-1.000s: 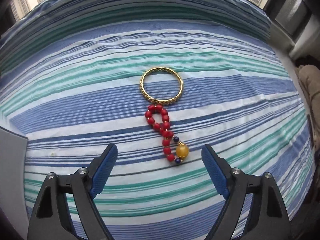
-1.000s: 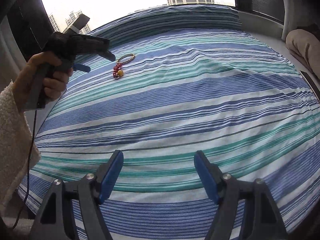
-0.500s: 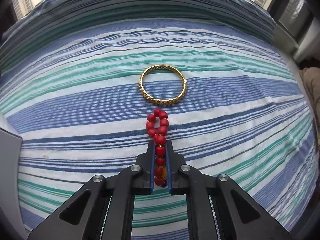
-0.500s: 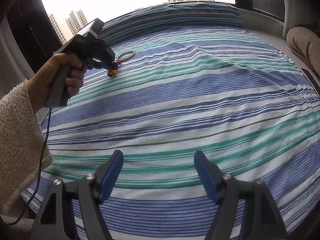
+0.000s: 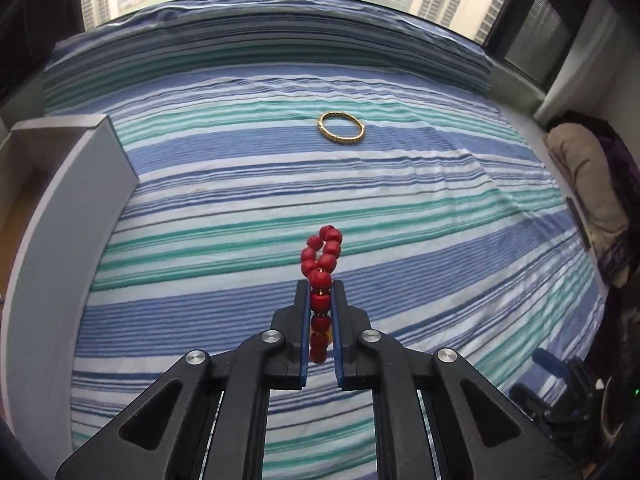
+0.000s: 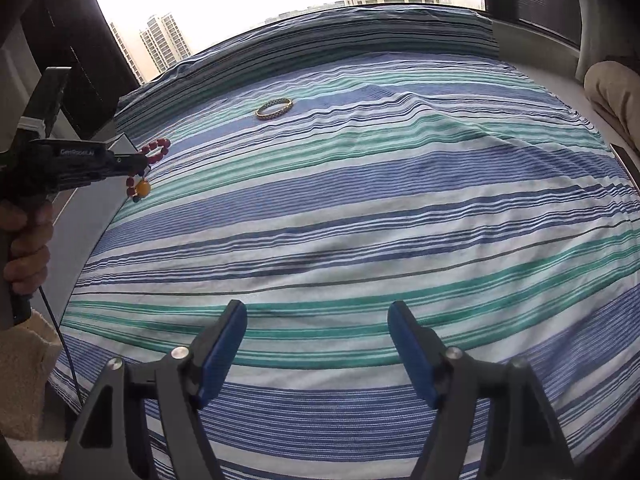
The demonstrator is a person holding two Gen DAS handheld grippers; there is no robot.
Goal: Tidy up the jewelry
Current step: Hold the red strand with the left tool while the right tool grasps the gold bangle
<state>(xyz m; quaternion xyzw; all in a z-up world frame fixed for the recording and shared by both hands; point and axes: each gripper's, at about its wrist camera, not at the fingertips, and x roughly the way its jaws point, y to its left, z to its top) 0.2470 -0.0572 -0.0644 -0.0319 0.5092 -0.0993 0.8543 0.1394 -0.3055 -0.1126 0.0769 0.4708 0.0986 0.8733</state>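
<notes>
Nearest the left wrist camera, the left gripper (image 5: pixel 320 312) is pinching the red bead bracelet (image 5: pixel 321 264), its jaws drawn almost together on the strand with beads showing between the blue pads (image 5: pixel 305 320). The bracelet is hanging clear of the striped bedsheet (image 5: pixel 400 216): a small loop is standing up beyond the fingertips, and in the right wrist view the amber bead (image 6: pixel 143 187) and the strand's end are dangling below the jaws. The long axis of the strand is thus running along the gripper's fingers, loop end pointing away from the hand. As a judgement, the piece is light and limp, its round beads liable to slip or roll between pads, so a hold across a doubled run of beads, as here, looks soundest. The right gripper (image 6: pixel 316 344) is hovering with jaws wide apart and nothing between them. To the left, a white box (image 5: pixel 72 208) is lying beside the sheet. Farthest off, the gold bangle (image 5: pixel 341 127) is lying flat on the sheet, well apart from the bracelet.
</notes>
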